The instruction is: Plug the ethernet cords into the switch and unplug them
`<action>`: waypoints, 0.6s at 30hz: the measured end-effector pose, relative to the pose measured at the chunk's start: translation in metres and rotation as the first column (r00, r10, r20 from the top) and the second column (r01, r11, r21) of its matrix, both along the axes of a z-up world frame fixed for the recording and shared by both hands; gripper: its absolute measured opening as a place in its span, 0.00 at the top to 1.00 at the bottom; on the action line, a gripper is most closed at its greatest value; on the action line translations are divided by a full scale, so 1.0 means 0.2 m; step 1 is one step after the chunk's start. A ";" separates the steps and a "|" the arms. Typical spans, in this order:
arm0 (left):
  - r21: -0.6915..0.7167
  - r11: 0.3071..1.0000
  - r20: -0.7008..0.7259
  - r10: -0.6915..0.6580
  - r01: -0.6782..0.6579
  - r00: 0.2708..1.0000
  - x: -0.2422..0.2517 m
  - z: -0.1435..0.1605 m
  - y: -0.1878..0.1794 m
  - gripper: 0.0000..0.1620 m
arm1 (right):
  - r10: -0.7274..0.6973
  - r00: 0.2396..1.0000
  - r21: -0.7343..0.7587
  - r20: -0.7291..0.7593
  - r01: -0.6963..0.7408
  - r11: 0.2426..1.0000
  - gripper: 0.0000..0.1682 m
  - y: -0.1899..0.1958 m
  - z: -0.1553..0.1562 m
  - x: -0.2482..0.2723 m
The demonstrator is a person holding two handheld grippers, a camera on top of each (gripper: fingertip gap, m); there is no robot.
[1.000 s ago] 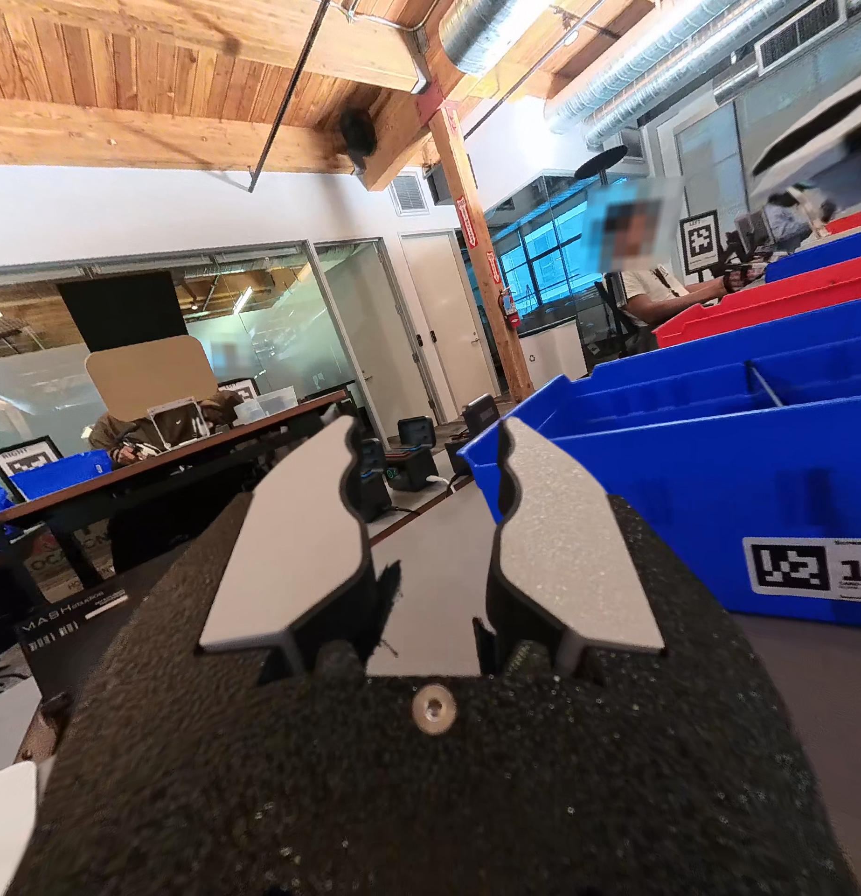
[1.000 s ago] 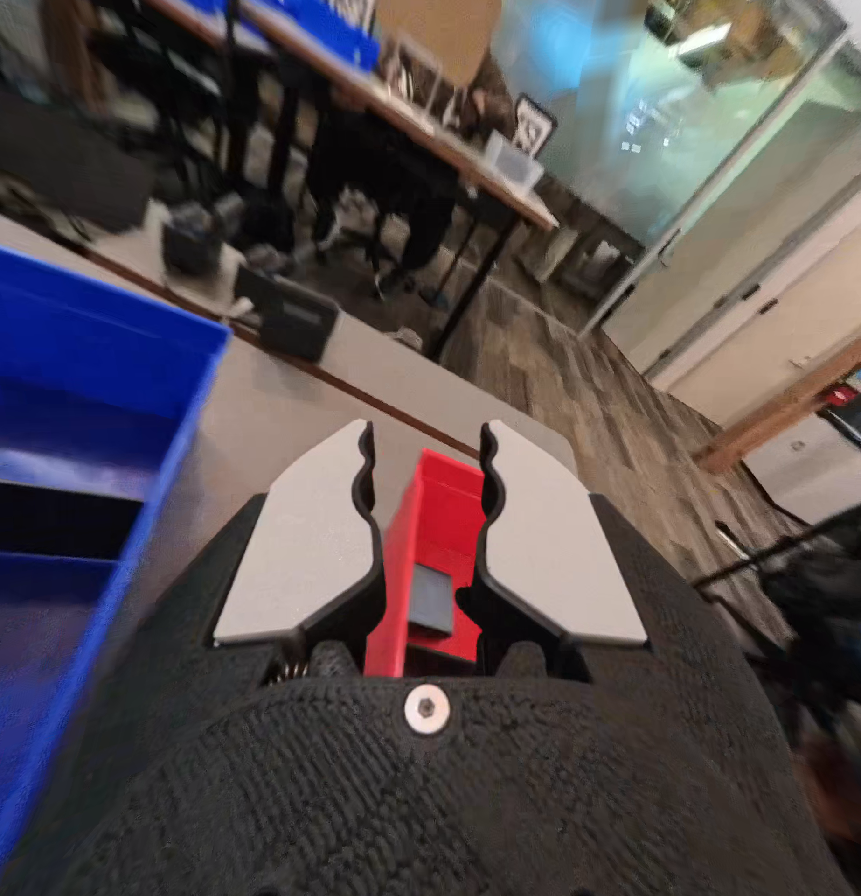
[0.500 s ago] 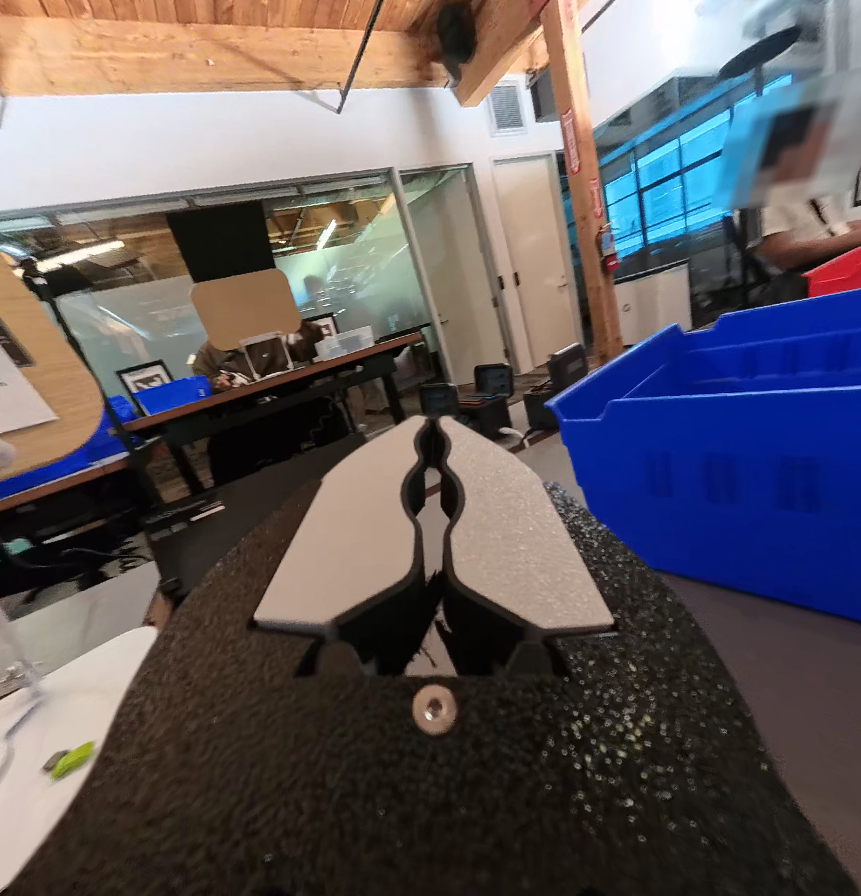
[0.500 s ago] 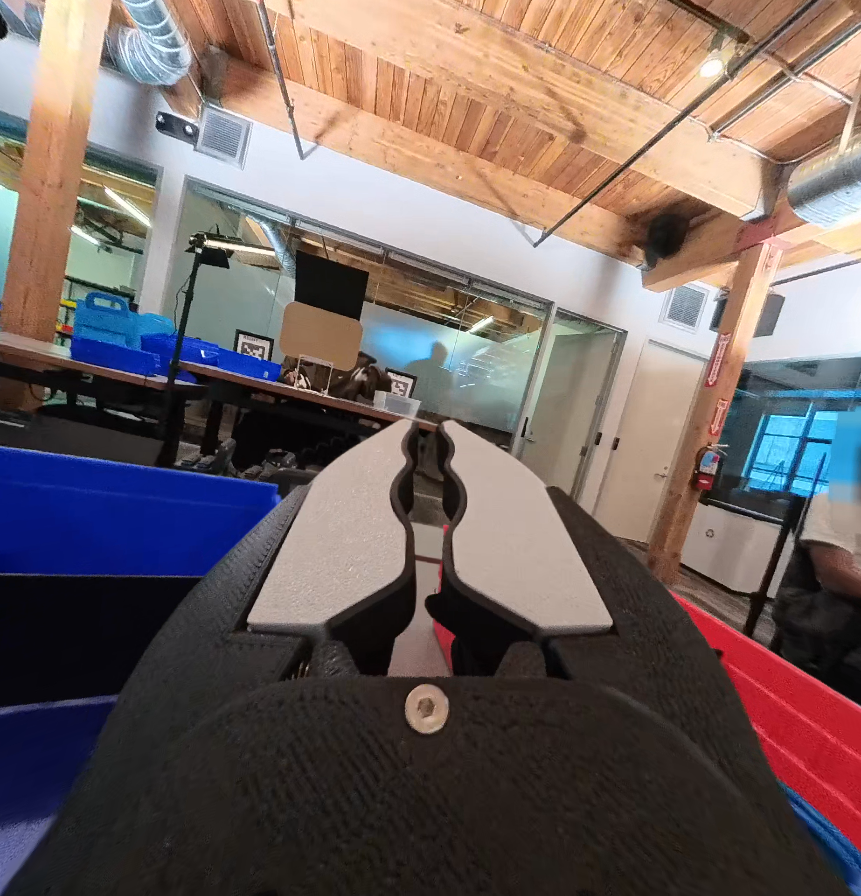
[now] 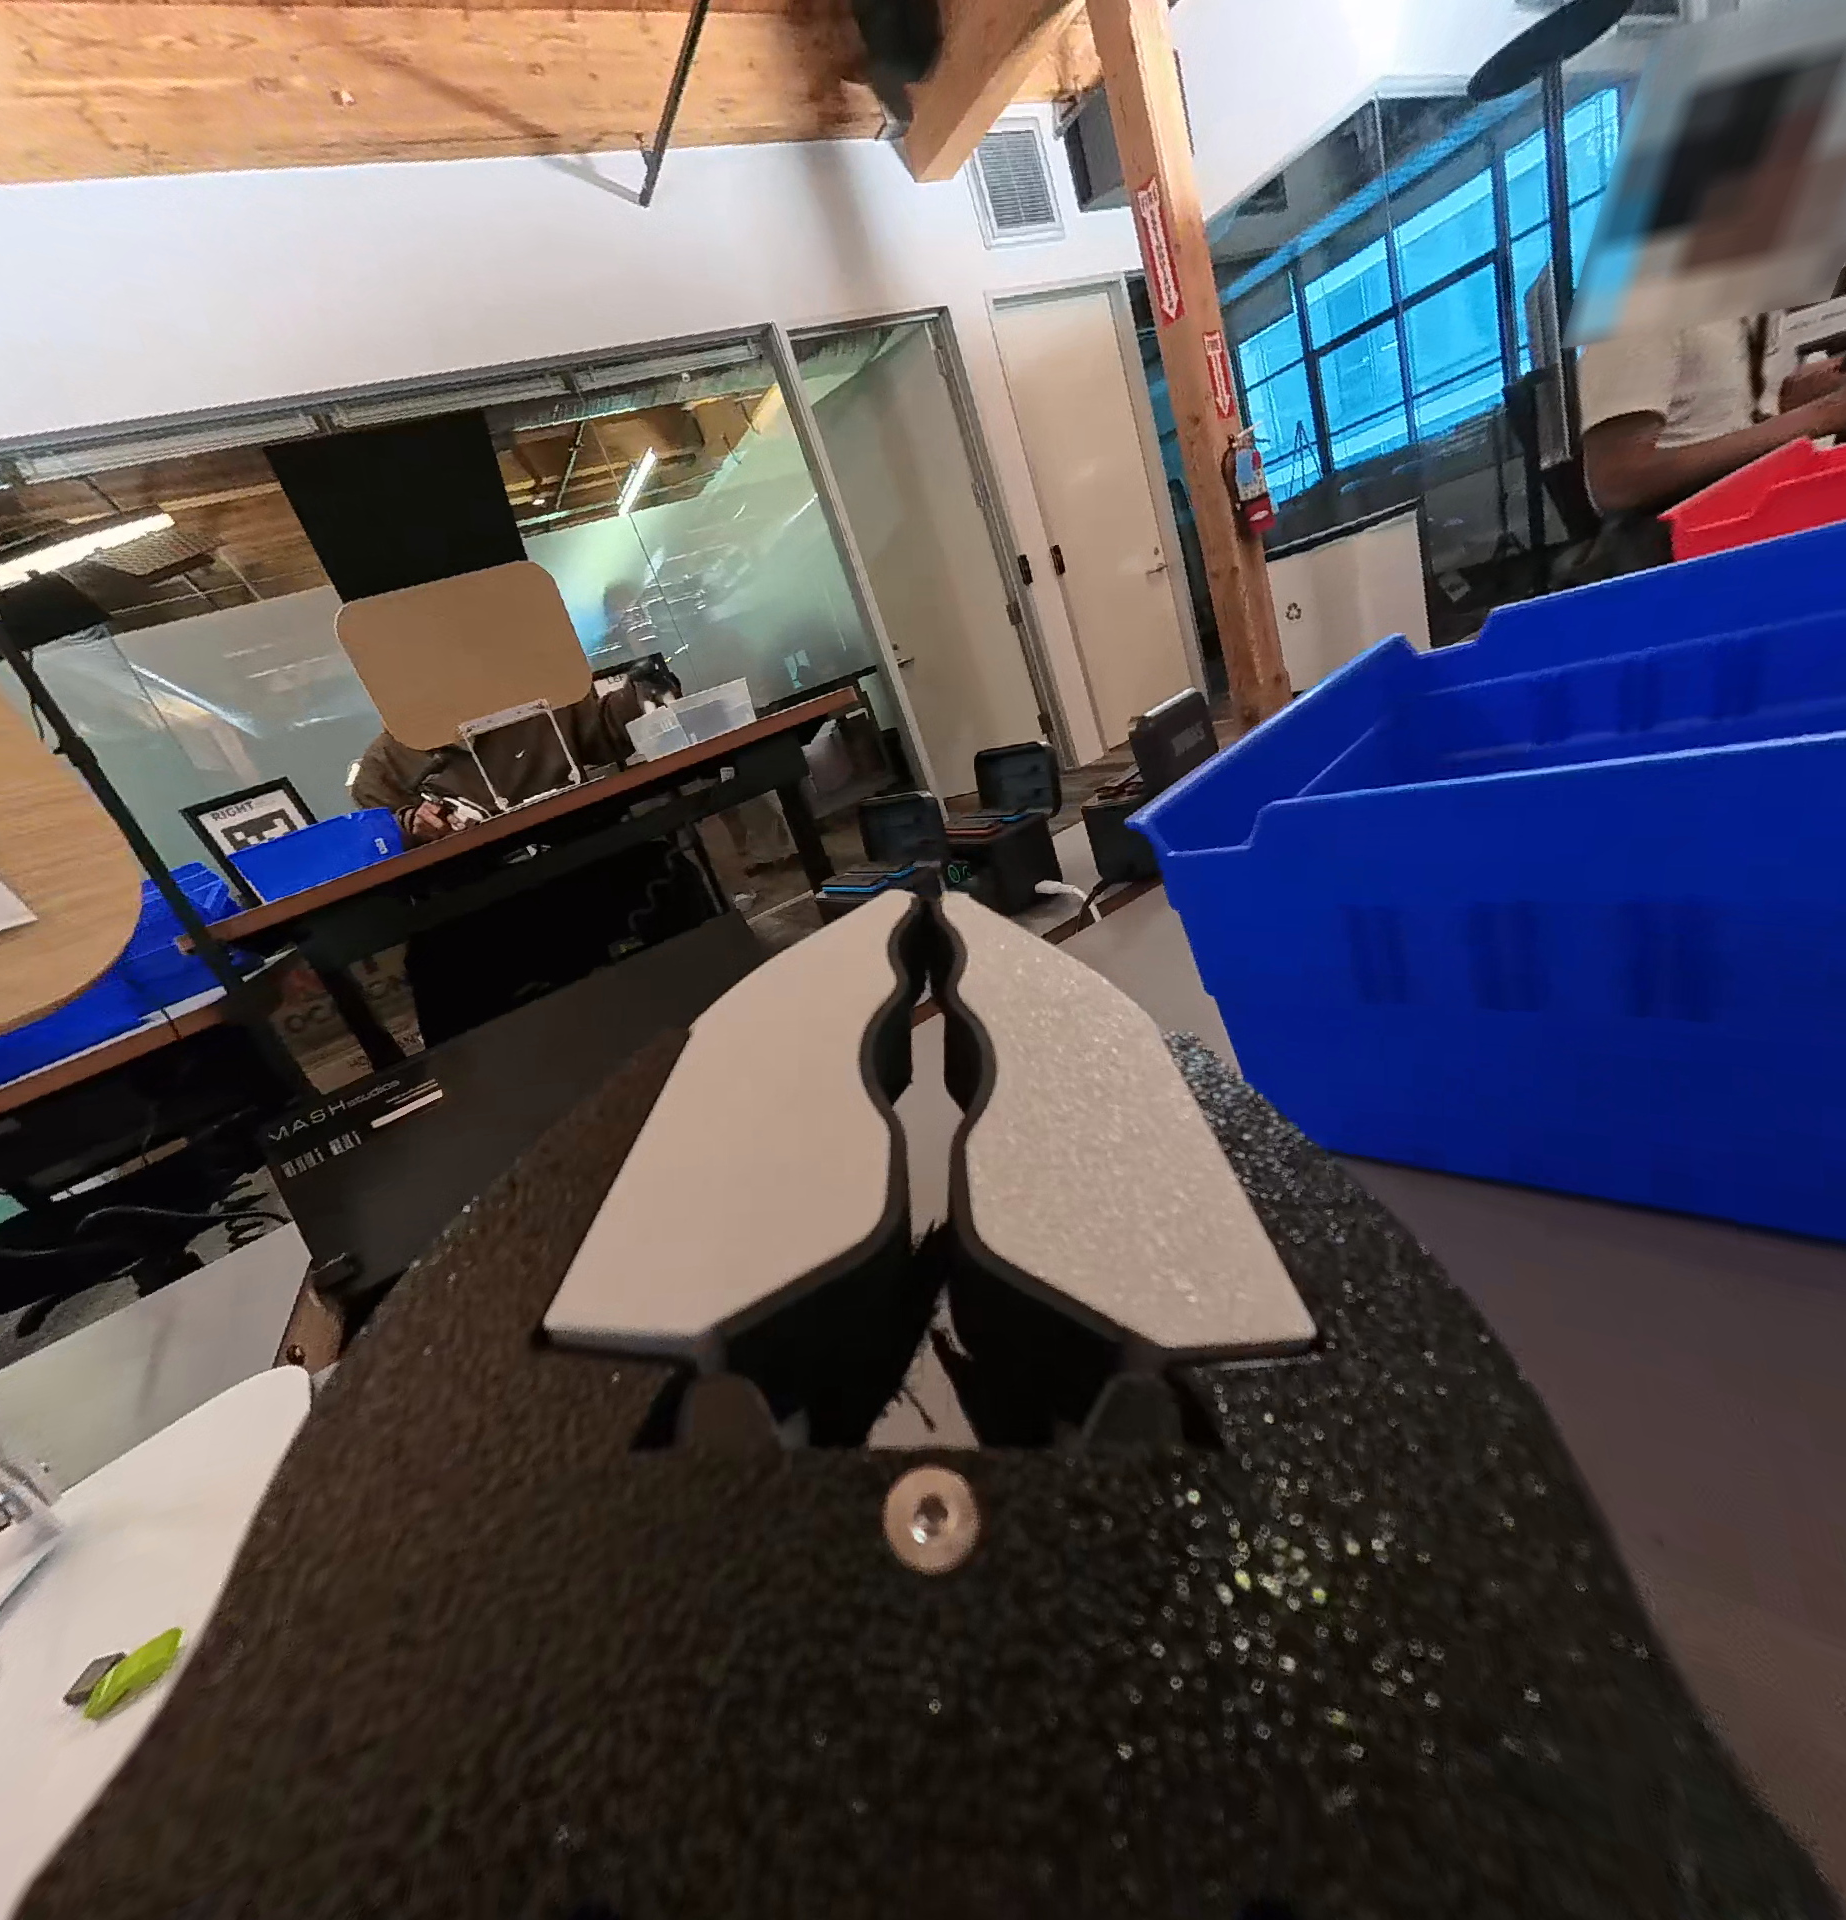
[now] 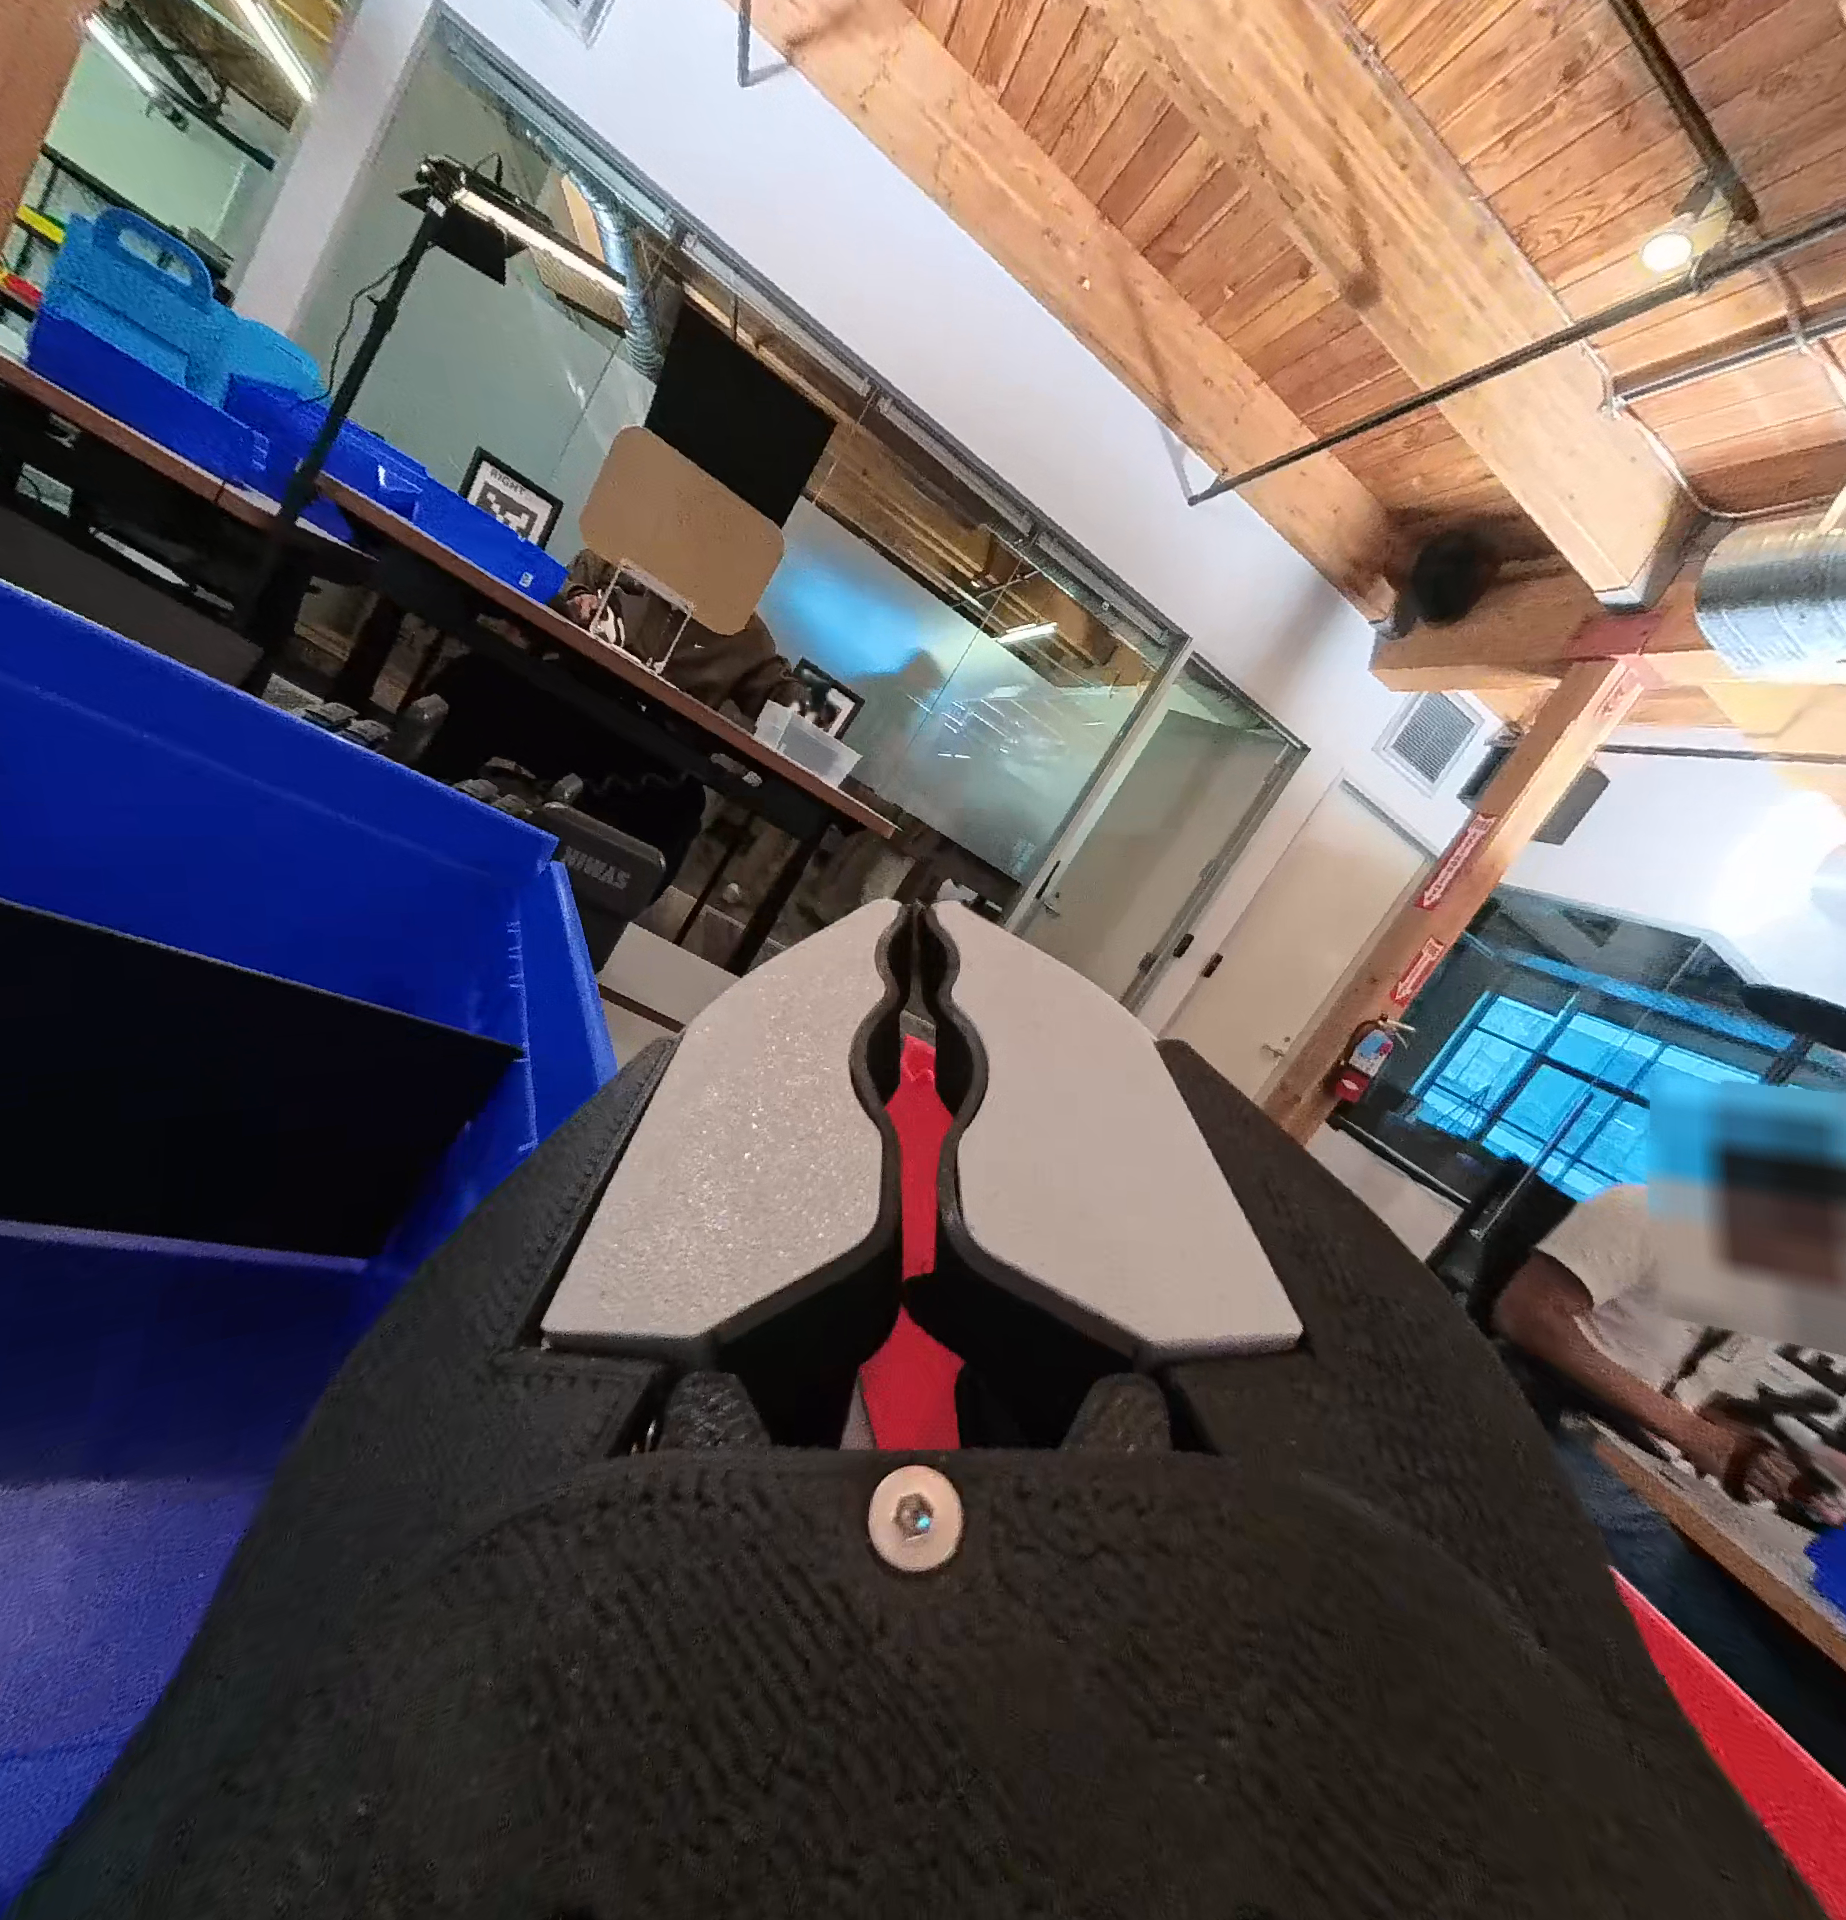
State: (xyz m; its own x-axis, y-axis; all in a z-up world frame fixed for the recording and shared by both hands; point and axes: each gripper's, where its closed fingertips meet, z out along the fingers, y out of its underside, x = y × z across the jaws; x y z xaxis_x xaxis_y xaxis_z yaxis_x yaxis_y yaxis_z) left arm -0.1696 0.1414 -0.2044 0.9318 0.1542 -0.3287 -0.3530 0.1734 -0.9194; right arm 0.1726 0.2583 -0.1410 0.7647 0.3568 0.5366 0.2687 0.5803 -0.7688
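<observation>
Left gripper [image 5: 931,914] is clenched with its grey fingers [image 5: 753,1132] meeting at the tips and nothing between them. It hangs over a dark grey table [image 5: 1625,1382], pointing out across the room. A blue bin [image 5: 1542,966] stands near it on the right, apart from the fingers. Low on the left lies a white surface [image 5: 98,1621] with a small lime-green piece [image 5: 134,1685] on it, and a black box [image 5: 379,1164] sits just beyond.

Right gripper [image 6: 919,916] is likewise pressed closed, tips touching, empty. It is tilted upward toward the wooden ceiling [image 6: 1366,239]. A red bin [image 6: 914,1153] shows through the narrow slit between its fingers and again at the lower right; whether the gripper touches it cannot be told. A blue divided bin [image 6: 275,831] stands just beside it on the left.

Across the room a person [image 5: 451,769] sits at a long desk [image 5: 545,831] bearing more blue bins, before a glass partition [image 5: 711,499]. Another person [image 6: 1605,1340] sits on the right, at a table.
</observation>
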 end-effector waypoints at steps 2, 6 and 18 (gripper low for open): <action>0.001 1.000 -0.003 -0.005 0.005 1.000 0.00 0.00 0.00 1.00 | 0.006 1.000 -0.006 -0.006 -0.006 1.000 1.00 0.00 0.00 0.00; 0.015 1.000 0.020 -0.007 0.006 1.000 -0.01 0.01 -0.01 1.00 | 0.035 0.999 -0.021 -0.003 -0.035 0.999 1.00 -0.01 -0.03 -0.04; -0.005 1.000 -0.011 -0.020 0.020 1.000 0.02 0.00 0.01 1.00 | 0.086 0.996 -0.086 -0.032 -0.089 0.992 1.00 0.01 -0.04 -0.01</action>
State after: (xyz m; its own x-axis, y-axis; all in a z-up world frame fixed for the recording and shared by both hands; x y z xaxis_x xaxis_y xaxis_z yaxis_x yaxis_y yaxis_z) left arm -0.1653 0.1426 -0.2050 0.9311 0.1340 -0.3393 -0.3593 0.1762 -0.9165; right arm 0.1701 0.2599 -0.1481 0.7432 0.4672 0.4790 0.1970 0.5313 -0.8240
